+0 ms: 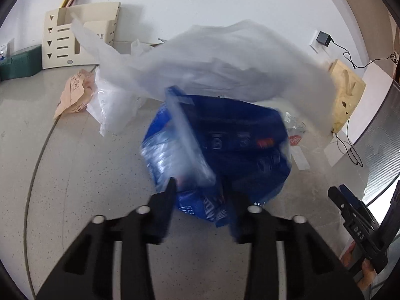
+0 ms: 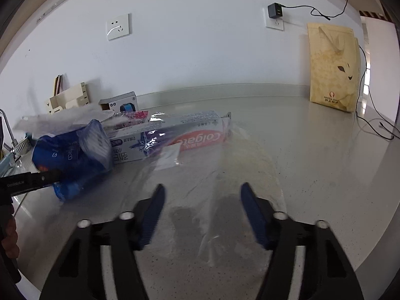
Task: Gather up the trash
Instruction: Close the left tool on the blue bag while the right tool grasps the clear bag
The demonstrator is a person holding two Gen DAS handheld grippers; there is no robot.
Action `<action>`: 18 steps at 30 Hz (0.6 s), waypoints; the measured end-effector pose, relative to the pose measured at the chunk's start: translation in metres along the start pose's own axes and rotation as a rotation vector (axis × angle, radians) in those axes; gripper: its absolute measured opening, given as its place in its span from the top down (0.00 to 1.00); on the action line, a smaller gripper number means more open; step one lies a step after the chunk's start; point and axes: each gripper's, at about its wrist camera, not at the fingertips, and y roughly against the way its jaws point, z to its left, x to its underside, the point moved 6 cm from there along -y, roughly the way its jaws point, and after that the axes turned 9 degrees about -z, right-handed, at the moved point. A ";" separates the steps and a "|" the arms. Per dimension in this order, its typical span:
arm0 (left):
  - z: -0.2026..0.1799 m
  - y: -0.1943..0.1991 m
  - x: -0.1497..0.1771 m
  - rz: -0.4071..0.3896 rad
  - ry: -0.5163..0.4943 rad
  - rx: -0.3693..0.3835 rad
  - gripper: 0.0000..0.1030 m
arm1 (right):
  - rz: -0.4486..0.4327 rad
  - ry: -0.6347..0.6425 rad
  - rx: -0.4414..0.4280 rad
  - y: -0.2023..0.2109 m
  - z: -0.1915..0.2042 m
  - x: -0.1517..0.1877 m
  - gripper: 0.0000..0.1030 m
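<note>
The blue plastic bag is the main thing here, a crinkly blue wrapper with white print I can't really read through the blur, sitting on the speckled grey bench toward the wall edge. The left tool is right at it: the black fingers sit either side of the bag's near end, partly closed, with blue plastic between them. Looks like they're pinching it, but it's too smeared to swear the pads are pressing.

Draped over the back of the bag is a floppy clear plastic sheet, all motion blur. Right behind the bag in the right wrist view there's a Colgate toothpaste box, red logo upside down from this angle, plus some Chinese characters on the silver part.

The right tool with blue pads hangs about half open over a thin see-through plastic film lying flat on the bench. The film is below the gap and nothing's clamped.

Further out: a small box with a window by the wall, a cream file holder with triangle cutouts, a green box at the left edge, a pinkish paper wrapper with print too small to read. A tan paper bag with a fox-ish face leans on the wall near the right end, and a charger is plugged in above.
</note>
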 end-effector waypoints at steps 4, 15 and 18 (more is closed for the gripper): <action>0.000 0.004 0.001 -0.021 -0.004 0.051 0.90 | 0.053 0.008 -0.002 -0.011 0.004 0.006 0.68; -0.015 0.043 -0.002 -0.097 -0.055 0.097 0.92 | 0.080 0.017 -0.006 -0.004 0.004 0.013 0.94; -0.013 0.054 -0.002 -0.111 -0.058 0.085 0.92 | 0.045 0.010 -0.007 0.015 0.003 0.012 0.53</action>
